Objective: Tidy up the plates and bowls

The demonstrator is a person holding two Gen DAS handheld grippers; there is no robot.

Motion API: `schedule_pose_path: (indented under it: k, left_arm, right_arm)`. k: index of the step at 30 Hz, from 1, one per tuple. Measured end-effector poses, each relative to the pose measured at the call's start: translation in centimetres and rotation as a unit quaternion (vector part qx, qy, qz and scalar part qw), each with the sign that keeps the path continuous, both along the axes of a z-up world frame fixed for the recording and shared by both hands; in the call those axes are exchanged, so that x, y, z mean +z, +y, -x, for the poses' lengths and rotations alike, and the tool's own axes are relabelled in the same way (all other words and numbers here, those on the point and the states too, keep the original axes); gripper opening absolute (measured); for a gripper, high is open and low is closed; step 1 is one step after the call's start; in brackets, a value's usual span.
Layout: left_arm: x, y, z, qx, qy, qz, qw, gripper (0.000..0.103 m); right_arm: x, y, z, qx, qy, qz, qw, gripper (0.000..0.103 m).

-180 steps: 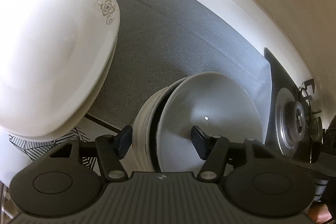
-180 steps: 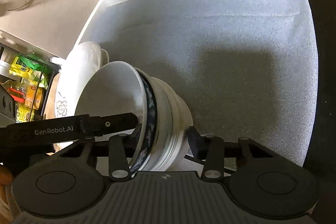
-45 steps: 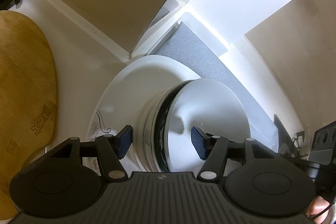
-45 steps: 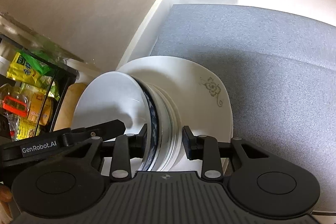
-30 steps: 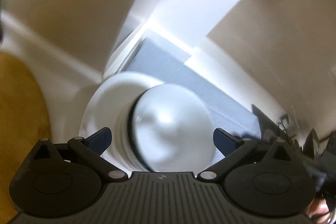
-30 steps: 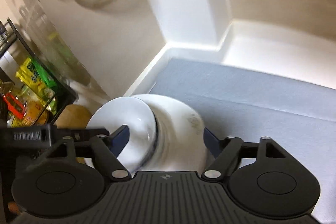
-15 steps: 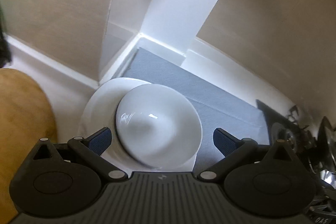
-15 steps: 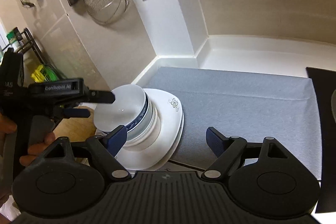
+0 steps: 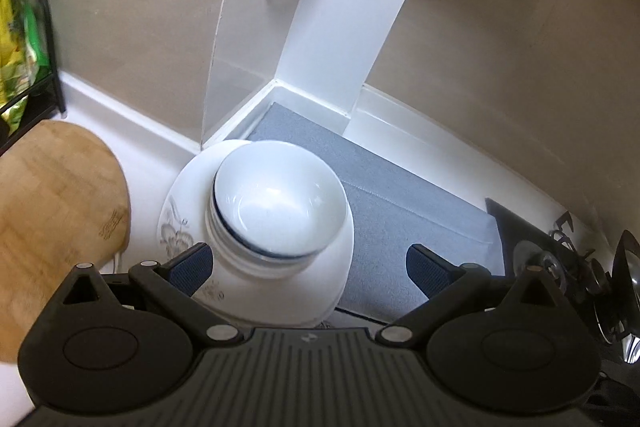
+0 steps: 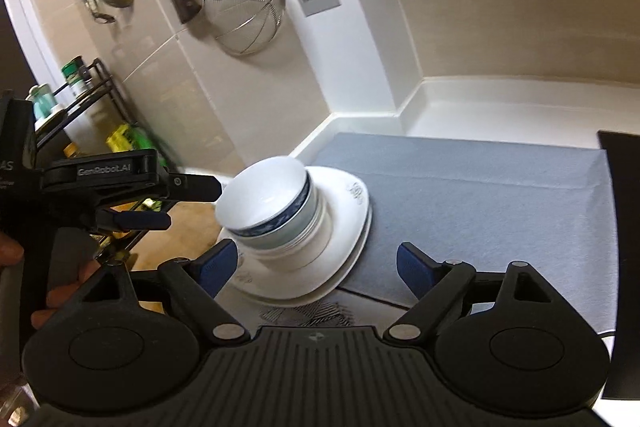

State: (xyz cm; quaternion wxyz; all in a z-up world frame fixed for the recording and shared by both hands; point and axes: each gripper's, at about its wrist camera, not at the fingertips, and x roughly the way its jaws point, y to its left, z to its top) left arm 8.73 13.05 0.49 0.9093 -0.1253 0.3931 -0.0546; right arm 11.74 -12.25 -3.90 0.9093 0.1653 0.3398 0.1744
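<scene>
Stack of bowls (image 10: 276, 211) sits on white plates (image 10: 344, 227) at frame centre; left tool (image 9: 308, 265) open and empty, right tool (image 10: 316, 265) opening, nothing between its pads

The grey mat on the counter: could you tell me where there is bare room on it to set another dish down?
The grey mat lies bare from the plates across to the black hob edge, and back to the white wall ledge. It is crowded at the mat's left end: stacked bowls on the plates, cutting board beyond, both open grippers nearby.
</scene>
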Motion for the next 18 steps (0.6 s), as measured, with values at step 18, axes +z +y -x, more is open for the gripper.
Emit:
schedule_pose_path:
  k: [18]
  left_arm:
    - [-7.3,9.4,-4.7,0.090,0.076,0.018,0.9929,0.103]
  right_arm:
    - [-6.0,1.1,-7.8,0.011,0.083,-0.057,0.995,0.089]
